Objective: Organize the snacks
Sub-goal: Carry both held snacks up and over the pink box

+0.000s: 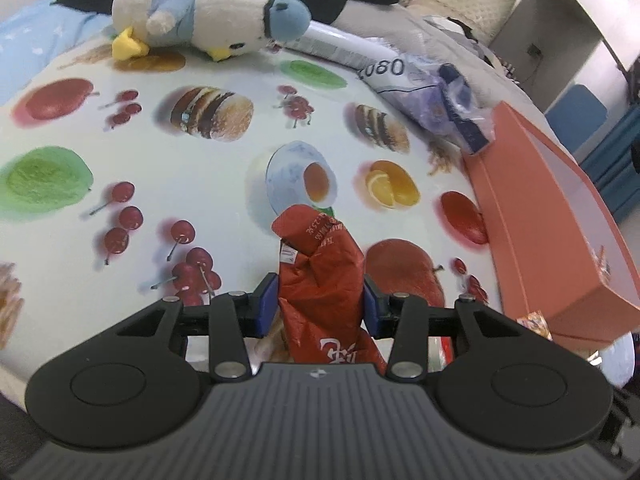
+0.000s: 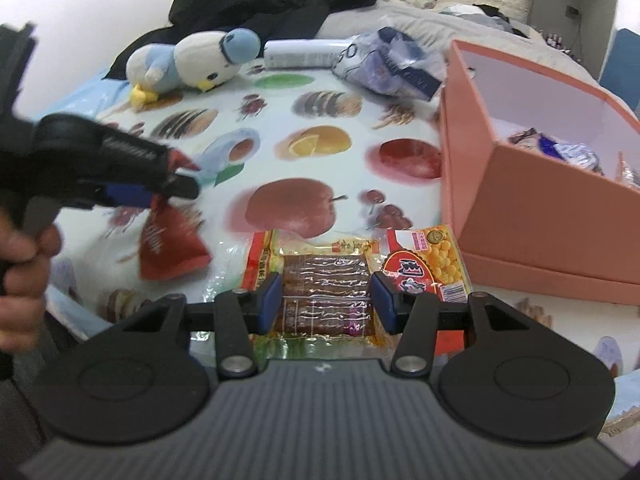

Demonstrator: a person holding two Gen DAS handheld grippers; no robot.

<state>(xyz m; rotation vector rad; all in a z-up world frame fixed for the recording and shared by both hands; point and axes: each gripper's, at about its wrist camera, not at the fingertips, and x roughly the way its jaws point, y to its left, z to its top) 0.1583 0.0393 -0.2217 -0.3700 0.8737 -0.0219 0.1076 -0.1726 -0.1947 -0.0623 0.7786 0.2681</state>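
1. The left gripper [image 1: 320, 300] is clenched on the red snack packet [image 1: 320, 276], lifted above the tablecloth [image 1: 240, 152] near its front edge.
2. The right gripper [image 2: 325, 300] hangs released over the clear-wrapped dried-meat pack [image 2: 324, 292].
3. The pink box [image 2: 540, 216] stands at the right edge.
4. Risk: the crumpled foil could slip out before reaching the box.

Beyond your left jaws and to their right, the crumpled pale plastic bag [image 1: 394, 70] shows the digits "080", seen upside down. The red snack packet [image 1: 320, 280] clamped between those jaws carries white Chinese print and small numbers, too creased to read. Between your right jaws, the clear packet of brown strips [image 2: 324, 292] and, just right of them, the yellow corn packet [image 2: 424, 264] bear Chinese characters you cannot make out.
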